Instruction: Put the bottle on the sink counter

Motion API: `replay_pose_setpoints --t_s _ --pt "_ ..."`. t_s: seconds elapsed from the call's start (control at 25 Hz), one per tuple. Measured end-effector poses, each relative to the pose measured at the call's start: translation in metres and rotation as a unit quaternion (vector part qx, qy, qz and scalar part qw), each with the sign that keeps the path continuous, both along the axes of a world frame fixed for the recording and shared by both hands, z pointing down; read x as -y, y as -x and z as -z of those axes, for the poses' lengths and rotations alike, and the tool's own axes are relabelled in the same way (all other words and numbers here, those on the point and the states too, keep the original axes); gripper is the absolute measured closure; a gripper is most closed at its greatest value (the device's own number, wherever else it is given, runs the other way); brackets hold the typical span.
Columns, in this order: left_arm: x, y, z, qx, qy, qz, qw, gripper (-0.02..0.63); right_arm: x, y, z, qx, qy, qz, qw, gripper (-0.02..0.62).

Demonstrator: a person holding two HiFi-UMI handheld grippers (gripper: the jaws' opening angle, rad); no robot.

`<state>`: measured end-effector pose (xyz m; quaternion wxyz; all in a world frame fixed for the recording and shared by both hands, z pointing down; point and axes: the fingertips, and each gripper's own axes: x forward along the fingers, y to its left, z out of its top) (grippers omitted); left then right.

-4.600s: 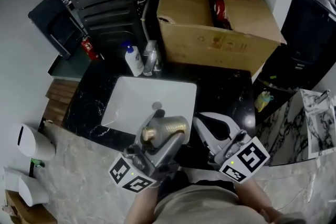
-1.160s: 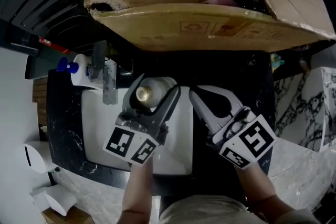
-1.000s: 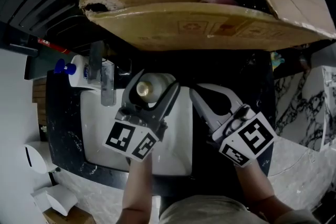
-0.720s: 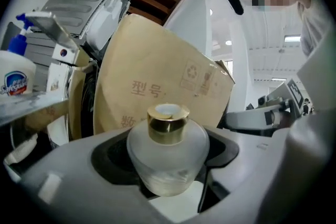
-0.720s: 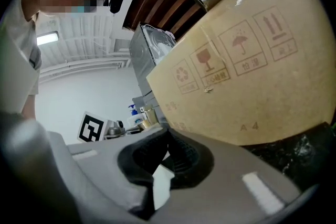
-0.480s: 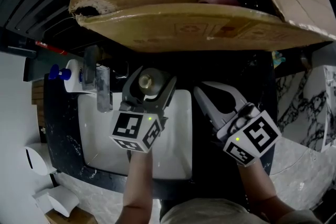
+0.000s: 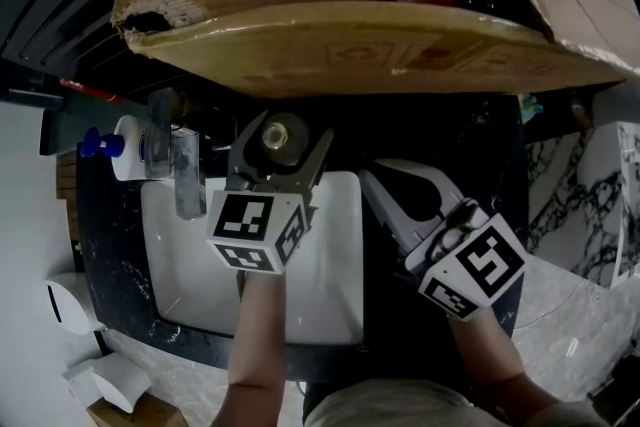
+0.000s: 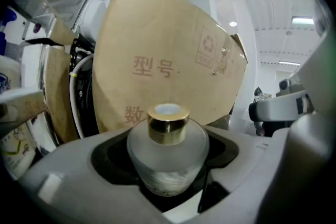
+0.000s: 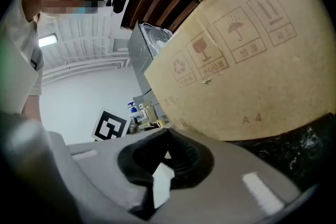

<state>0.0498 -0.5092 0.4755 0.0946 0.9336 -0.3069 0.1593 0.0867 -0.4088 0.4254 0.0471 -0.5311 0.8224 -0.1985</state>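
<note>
A frosted glass bottle (image 7: 283, 137) with a gold cap (image 8: 167, 123) stands upright between the jaws of my left gripper (image 7: 285, 139), which is shut on its round body (image 8: 168, 157). In the head view the bottle sits over the black counter strip (image 7: 420, 130) behind the white sink basin (image 7: 330, 295), just in front of the cardboard box (image 7: 350, 35). Whether its base touches the counter is hidden. My right gripper (image 7: 372, 177) hovers over the basin's right edge, its jaws (image 9: 167, 136) shut and holding nothing.
A chrome faucet (image 7: 185, 170) stands at the basin's back left, with a white soap bottle with a blue pump (image 7: 120, 140) beside it. The large cardboard box (image 8: 168, 60) overhangs the back of the counter. Marble surfaces (image 7: 590, 285) lie to the right.
My left gripper has carried the bottle from above the basin away from me to the counter strip behind it, close under the box. The right gripper has hardly moved.
</note>
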Motion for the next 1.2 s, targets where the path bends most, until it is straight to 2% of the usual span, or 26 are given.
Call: replay_pose_setpoints --t_s 0.6,1.0,1.2 --pt "0.007 -0.003 -0.013 0.056 -0.014 0.007 0.9983 0.267 0.000 0.005 -0.001 0.007 0.002 0.004 1.000 0.592" --pt "0.004 -0.002 -0.011 0.052 -0.016 0.008 0.9985 0.267 -0.001 0.002 -0.001 0.003 0.003 -0.003 1.000 0.592" --pt "0.003 0.003 -0.001 0.045 -0.044 0.028 0.9976 0.267 -0.005 0.003 0.002 -0.001 0.005 -0.002 1.000 0.592"
